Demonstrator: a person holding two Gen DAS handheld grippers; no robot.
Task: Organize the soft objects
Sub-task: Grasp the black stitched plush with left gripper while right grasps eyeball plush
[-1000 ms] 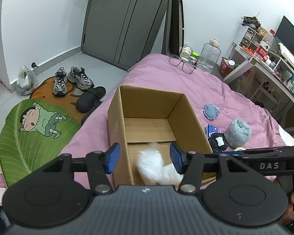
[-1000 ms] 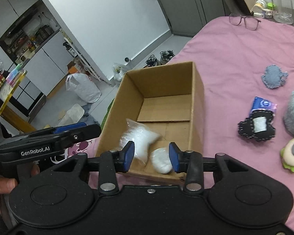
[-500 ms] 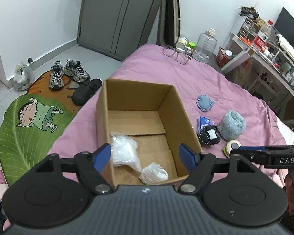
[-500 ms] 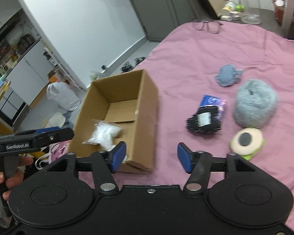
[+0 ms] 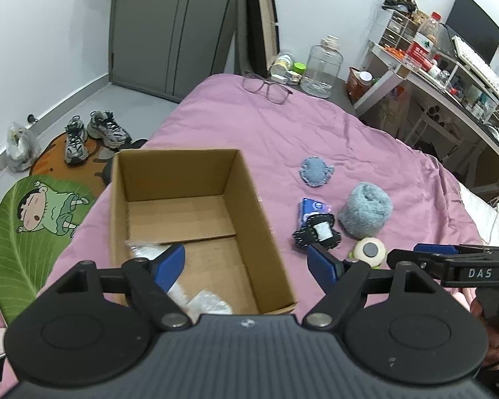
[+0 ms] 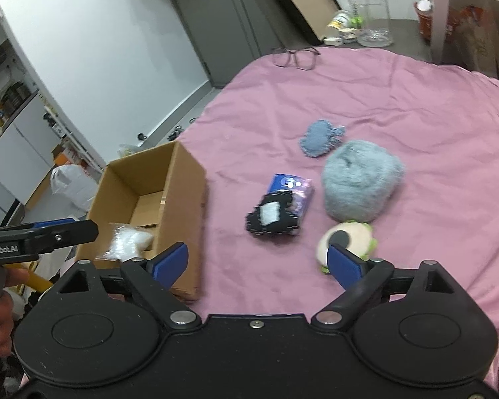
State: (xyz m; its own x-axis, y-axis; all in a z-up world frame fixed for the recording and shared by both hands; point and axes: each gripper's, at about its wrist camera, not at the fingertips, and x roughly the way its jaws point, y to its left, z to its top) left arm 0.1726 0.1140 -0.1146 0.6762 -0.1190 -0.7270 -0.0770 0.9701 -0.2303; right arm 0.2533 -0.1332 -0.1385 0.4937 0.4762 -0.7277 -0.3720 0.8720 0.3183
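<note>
Both grippers are black with blue pads and silver pivot screws: left gripper ribbed grey, right gripper lettered "DAS".

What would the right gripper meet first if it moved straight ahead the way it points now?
Probably the black stitched pouch, which lies on the blue packet about midway ahead of the open jaws of the right gripper. Bare pink bedspread comes before it, so a steep path could meet the cover first; depth is unclear.

Bare bedspread beyond toys; cardboard box blocks left.
</note>
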